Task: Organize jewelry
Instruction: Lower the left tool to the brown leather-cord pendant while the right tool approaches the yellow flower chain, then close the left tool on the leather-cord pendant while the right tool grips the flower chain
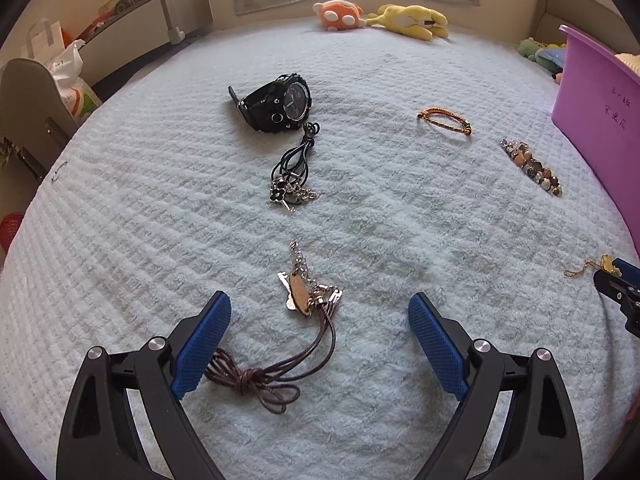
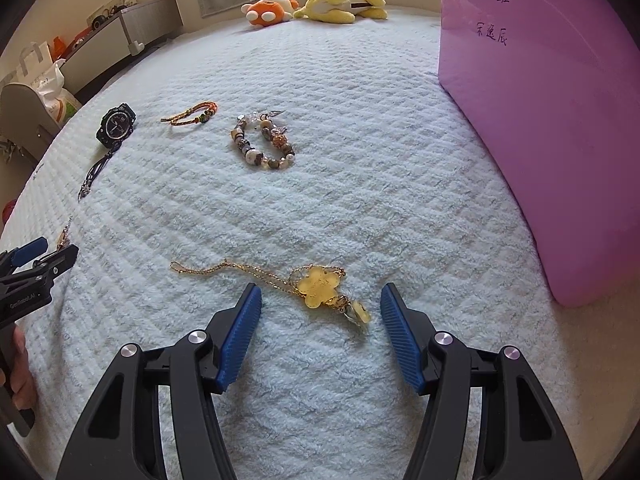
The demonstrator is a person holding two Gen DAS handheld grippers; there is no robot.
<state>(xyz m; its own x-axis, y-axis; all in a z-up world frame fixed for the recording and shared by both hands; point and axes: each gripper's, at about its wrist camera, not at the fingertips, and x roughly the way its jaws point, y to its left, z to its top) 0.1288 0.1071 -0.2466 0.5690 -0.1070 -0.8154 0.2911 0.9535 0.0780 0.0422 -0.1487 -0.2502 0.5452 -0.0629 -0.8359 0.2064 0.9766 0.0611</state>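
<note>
Jewelry lies on a pale blue blanket (image 1: 400,220). My left gripper (image 1: 320,312) is open, its jaws either side of a brown cord necklace (image 1: 308,300) with a metal pendant. My right gripper (image 2: 320,300) is open around a gold chain with a yellow flower pendant (image 2: 318,288). Farther off lie a black watch (image 1: 280,106), a black cord necklace (image 1: 296,164), an orange braided bracelet (image 1: 444,120) and a beaded bracelet (image 1: 532,166). The watch (image 2: 116,126), braided bracelet (image 2: 192,114) and beaded bracelet (image 2: 262,144) also show in the right wrist view.
A purple plastic bin (image 2: 552,100) stands at the right edge of the bed; it also shows in the left wrist view (image 1: 596,120). Plush toys (image 1: 384,16) lie at the far end. A bedside shelf (image 1: 132,24) and bags (image 1: 68,76) are off to the left.
</note>
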